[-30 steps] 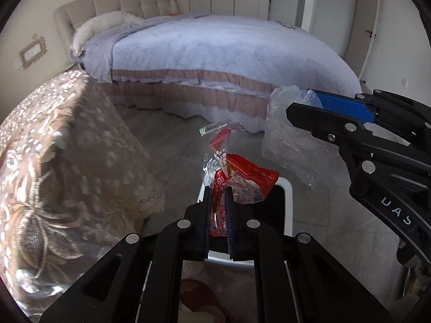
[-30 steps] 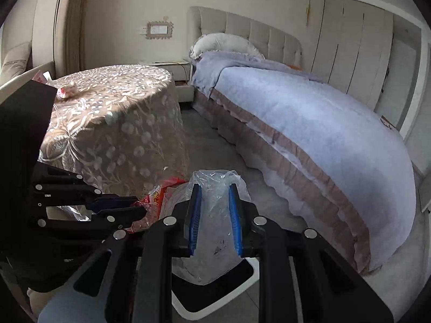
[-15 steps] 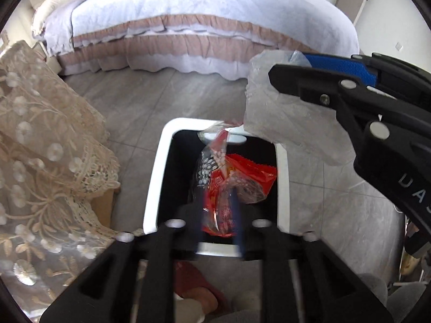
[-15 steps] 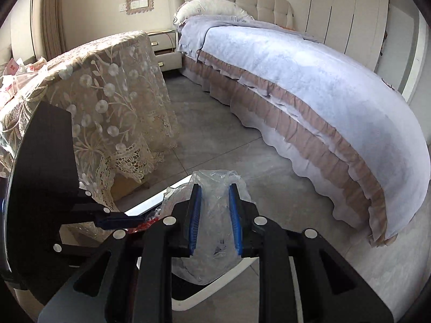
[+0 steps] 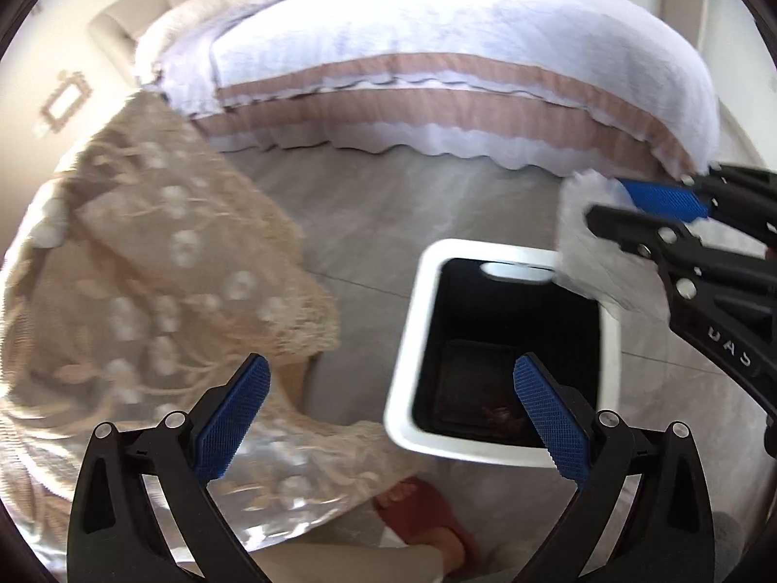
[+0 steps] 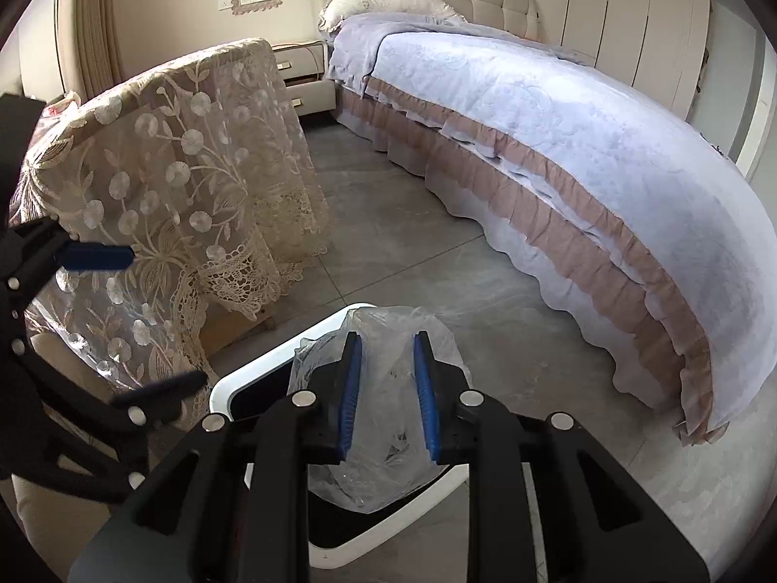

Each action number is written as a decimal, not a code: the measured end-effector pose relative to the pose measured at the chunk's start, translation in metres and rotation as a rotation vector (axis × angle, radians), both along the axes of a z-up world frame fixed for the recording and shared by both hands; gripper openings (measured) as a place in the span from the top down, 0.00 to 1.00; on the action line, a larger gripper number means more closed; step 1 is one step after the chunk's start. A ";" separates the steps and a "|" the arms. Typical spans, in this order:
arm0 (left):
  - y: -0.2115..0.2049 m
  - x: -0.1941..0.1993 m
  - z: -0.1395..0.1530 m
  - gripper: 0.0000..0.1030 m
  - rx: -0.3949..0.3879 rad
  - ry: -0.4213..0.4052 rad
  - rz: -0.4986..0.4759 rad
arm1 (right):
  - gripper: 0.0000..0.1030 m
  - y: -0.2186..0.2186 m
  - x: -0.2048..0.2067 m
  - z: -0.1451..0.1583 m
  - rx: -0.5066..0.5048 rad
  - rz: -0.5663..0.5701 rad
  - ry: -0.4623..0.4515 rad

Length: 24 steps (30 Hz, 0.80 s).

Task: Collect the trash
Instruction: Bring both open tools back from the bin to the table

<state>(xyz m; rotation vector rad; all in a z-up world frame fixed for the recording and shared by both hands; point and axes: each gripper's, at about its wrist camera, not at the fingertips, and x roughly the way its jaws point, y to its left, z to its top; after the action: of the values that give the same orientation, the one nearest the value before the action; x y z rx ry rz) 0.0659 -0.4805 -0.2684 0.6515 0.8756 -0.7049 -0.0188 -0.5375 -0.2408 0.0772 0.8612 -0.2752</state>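
Over the bin (image 5: 403, 403), left jaws gape empty; right jaws pinch clear bag (image 6: 383, 437).

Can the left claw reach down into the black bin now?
Probably yes. The left claw is open and holds nothing, with the bin right below it. The plastic bag in the right claw hangs over the far corner only.

A bedroom with a grey tiled floor (image 6: 417, 223). A bed (image 6: 558, 111) under a pale quilt stands ahead, a lace-covered table (image 6: 160, 165) to the left
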 end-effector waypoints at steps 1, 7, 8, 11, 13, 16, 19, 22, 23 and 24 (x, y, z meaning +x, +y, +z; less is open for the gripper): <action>0.004 0.002 0.007 0.04 -0.016 -0.016 0.013 | 0.77 0.002 0.002 -0.002 0.002 0.011 0.005; 0.027 0.013 0.040 0.04 -0.169 0.029 0.062 | 0.47 0.024 0.012 -0.012 -0.010 0.089 0.038; 0.028 0.013 0.042 0.04 -0.179 0.035 0.063 | 0.24 0.028 0.014 -0.015 -0.017 0.110 0.054; 0.031 0.008 0.047 0.04 -0.161 0.024 0.053 | 0.04 0.044 0.019 -0.027 -0.100 0.156 0.114; 0.035 0.003 0.056 0.04 -0.159 -0.006 0.057 | 0.04 0.052 0.018 -0.028 -0.147 0.174 0.121; 0.047 0.001 0.073 0.04 -0.199 -0.032 0.078 | 0.04 0.053 0.012 -0.012 -0.155 0.183 0.068; 0.061 0.001 0.094 0.04 -0.256 -0.045 0.105 | 0.04 0.053 0.004 0.017 -0.169 0.181 -0.029; 0.078 -0.003 0.116 0.04 -0.307 -0.075 0.128 | 0.04 0.055 -0.003 0.047 -0.186 0.168 -0.128; 0.084 -0.005 0.124 0.04 -0.322 -0.095 0.137 | 0.04 0.056 -0.004 0.057 -0.194 0.161 -0.162; 0.092 -0.008 0.133 0.04 -0.337 -0.123 0.149 | 0.04 0.058 -0.004 0.068 -0.203 0.154 -0.197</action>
<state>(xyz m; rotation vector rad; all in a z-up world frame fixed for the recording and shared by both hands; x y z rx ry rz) 0.0581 -0.3886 -0.1359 0.3213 0.6641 -0.6514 -0.0232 -0.4792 -0.1729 -0.1489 0.6358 -0.2055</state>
